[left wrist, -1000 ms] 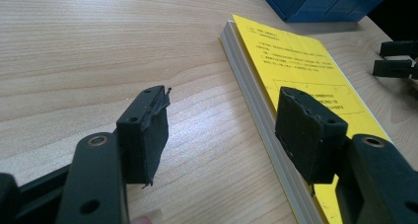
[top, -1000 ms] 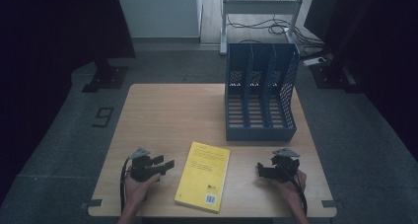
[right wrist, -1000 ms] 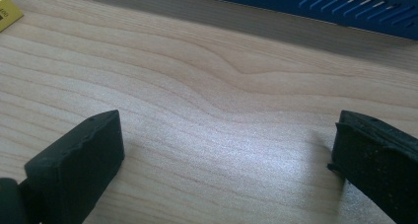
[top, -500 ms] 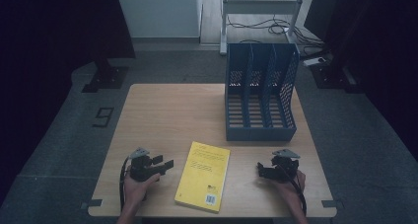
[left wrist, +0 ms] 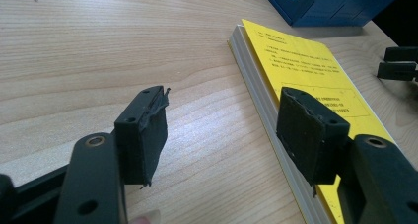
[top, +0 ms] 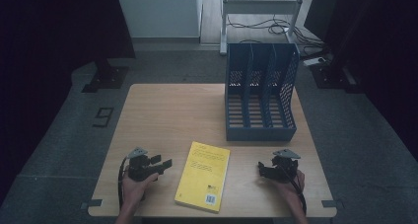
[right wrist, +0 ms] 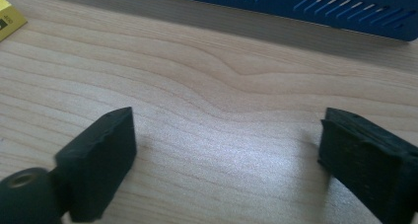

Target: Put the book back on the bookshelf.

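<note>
The person is readying both grippers at the lower edge of the bench [top: 162, 105], with pickup of the yellow book [top: 203, 175] seemingly next. The left gripper [top: 164, 163] is gaping wide and empty just left of the book lying flat at lower centre. The right gripper [top: 262, 170], well apart on its right, has just been closing slightly around nothing, so each must reach inward.

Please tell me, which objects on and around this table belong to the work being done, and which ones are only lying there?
Part of the work:
- yellow book, flat on the table
- left tool, open, beside the book
- right tool, open, nothing between its jaws, which have just been closing a little
- blue file rack, probably

Only lying there:
- cables on the floor
- white frame behind the table
</note>
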